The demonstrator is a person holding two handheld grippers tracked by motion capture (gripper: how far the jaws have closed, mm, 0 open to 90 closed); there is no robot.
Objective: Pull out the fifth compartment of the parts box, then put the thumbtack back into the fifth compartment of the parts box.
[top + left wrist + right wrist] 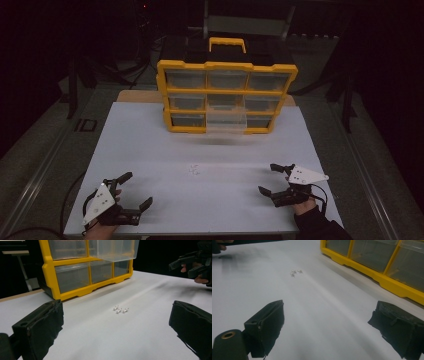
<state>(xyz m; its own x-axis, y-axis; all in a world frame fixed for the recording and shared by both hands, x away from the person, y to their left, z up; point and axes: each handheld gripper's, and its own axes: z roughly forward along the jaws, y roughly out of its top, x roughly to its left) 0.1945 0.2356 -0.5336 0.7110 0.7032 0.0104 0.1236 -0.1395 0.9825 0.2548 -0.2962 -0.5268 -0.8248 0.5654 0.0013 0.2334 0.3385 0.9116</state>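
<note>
Ahead of both claws, roughly midway btwn them, sit 3 small white parts [120,309] on white table [150,150]. L gripper [131,193] released, jaws wide; R gripper [273,179] same. Organizer [226,95] beyond, one drawer [227,122] pulled out. Risk: parts tiny, clustered; wide pads may scatter or pinch two at once.

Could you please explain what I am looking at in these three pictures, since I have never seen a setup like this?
A person sits at a white table holding a hand-operated two-jaw gripper in each hand. The high view looks down from above: the left gripper at the lower left, the right gripper at the lower right. The other two pictures come from cameras riding on each gripper, looking along its black jaws. Both grippers are open and hold nothing. At the far side stands a yellow drawer cabinet with clear drawers; one bottom-row drawer is pulled out. Between the grippers lie a few small white parts, too small to identify.
</note>
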